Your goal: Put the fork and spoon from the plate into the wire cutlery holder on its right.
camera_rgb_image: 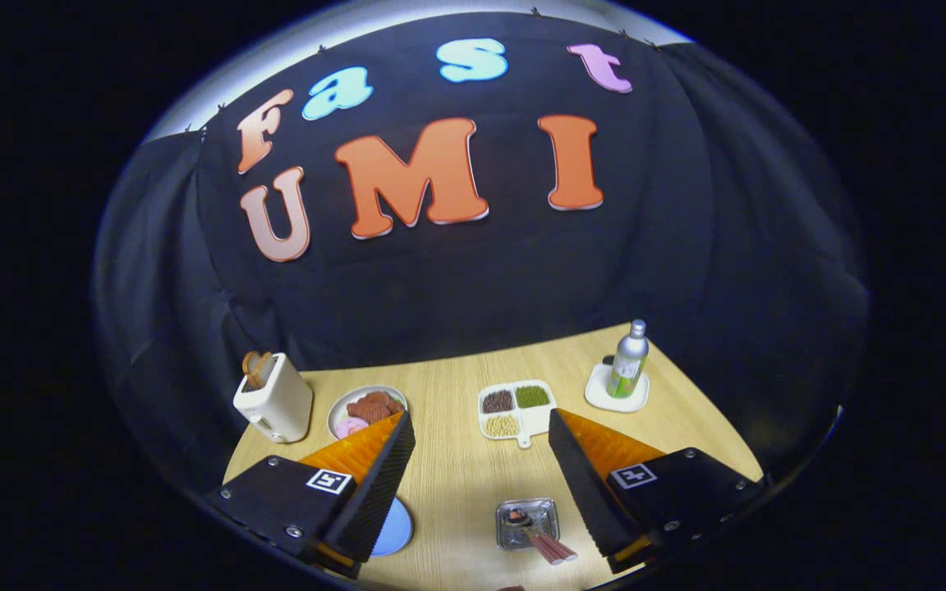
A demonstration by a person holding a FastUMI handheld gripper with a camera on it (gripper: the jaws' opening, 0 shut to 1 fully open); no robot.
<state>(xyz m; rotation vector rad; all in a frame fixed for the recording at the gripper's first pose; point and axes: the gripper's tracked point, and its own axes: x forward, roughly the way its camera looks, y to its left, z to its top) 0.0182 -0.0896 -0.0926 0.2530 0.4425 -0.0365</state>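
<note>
Wire cutlery holder (527, 522) sits on the wooden table (456, 476) low between the two fingers, closer to the right one; seen from above it reads as a shiny squarish metal basket. Utensils already stand in it: a dark spoon-like head (516, 518) inside the rim and reddish handles (553, 547) sticking out toward the camera, can't tell fork from spoon. Blue plate (396, 529) lies left of the holder, mostly hidden behind the left finger, only an edge showing. Gripper (481, 431) is raised over the table, jaws wide apart, holding nothing, no contact with anything. Beyond the fingertips: a white divided tray (517, 409) with dark, green and pale grains, just ahead between the fingers. Left of it a white plate of brown and pink food (366, 408), touching view of the left fingertip. Farther left a white toaster (273, 400) with a slice in it. Far right, a green bottle (628, 361) upright on a white coaster (616, 396).
</note>
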